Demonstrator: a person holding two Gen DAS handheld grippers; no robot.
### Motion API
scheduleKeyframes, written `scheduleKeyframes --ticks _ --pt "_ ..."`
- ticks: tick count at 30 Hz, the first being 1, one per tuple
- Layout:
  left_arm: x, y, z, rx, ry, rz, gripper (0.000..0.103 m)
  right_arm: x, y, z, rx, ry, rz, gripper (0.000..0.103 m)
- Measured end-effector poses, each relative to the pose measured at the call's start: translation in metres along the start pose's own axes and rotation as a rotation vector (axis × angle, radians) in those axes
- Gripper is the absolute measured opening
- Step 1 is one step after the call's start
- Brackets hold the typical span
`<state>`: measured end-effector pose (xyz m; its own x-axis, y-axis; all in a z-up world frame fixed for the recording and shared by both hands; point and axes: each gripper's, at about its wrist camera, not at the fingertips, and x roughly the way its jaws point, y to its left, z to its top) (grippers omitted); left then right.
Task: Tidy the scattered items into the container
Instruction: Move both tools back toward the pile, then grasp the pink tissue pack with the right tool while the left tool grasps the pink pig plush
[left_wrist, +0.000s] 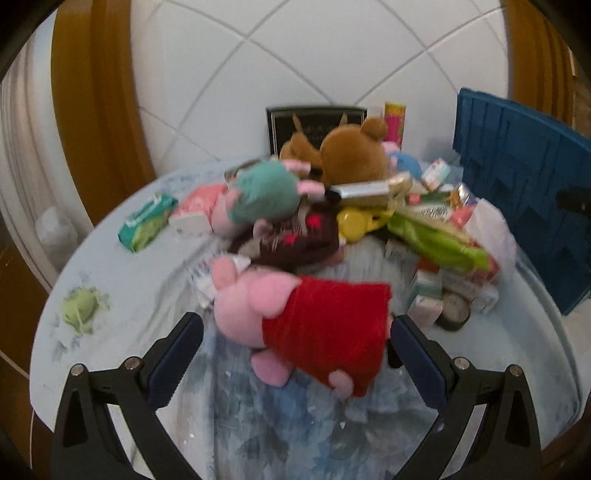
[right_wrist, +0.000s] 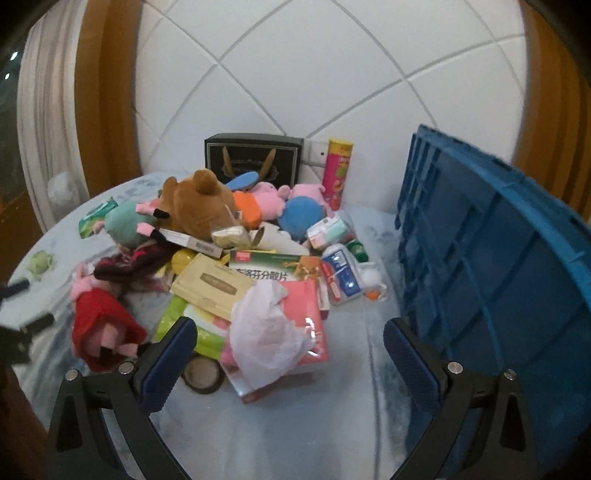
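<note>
A pink pig plush in a red dress (left_wrist: 314, 325) lies on the round table, between the spread fingers of my open left gripper (left_wrist: 295, 332); it also shows at the left of the right wrist view (right_wrist: 103, 328). Behind it is a pile of plush toys, boxes and packets, with a brown bear (left_wrist: 354, 155) on top. The blue crate (left_wrist: 524, 206) stands at the table's right side. My right gripper (right_wrist: 290, 343) is open and empty, over a white plastic bag (right_wrist: 266, 332) and a pink packet (right_wrist: 303, 306), with the crate (right_wrist: 491, 266) right beside its right finger.
A green tissue pack (left_wrist: 147, 221) and a small green toy (left_wrist: 79, 306) lie apart at the table's left. A black gift box (right_wrist: 255, 158) and a red-yellow snack tube (right_wrist: 338, 170) stand against the white padded wall. A tape roll (right_wrist: 203, 373) lies near my right gripper's left finger.
</note>
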<state>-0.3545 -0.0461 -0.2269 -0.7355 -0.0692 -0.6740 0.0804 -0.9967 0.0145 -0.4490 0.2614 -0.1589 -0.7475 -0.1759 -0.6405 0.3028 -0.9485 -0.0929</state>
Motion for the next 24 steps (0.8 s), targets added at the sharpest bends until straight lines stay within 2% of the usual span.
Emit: scheduleKeyframes --ticks 3,7,10,16,20,24 --pt "0.017 0.005 0.005 -0.052 0.028 -0.024 0.103 0.008 0.003 0.001 0.007 0.013 -0.001 0.102" --pt "0.038 0.0 0.016 -0.105 0.078 0.003 0.103 0.015 0.008 0.004 0.019 0.023 0.014 0.102" --pt "0.058 -0.007 0.02 -0.125 0.108 0.068 0.103 0.017 0.014 0.007 0.004 0.012 0.021 0.102" --pt "0.099 -0.002 0.022 -0.262 0.174 0.106 0.103 0.025 0.01 0.009 -0.006 0.009 0.016 0.102" --pt "0.114 -0.01 0.027 -0.243 0.179 0.188 0.103 0.044 -0.004 0.007 0.003 0.04 0.008 0.102" --pt "0.112 -0.009 0.024 -0.213 0.167 0.173 0.103 0.074 -0.019 0.004 0.026 0.09 0.015 0.102"
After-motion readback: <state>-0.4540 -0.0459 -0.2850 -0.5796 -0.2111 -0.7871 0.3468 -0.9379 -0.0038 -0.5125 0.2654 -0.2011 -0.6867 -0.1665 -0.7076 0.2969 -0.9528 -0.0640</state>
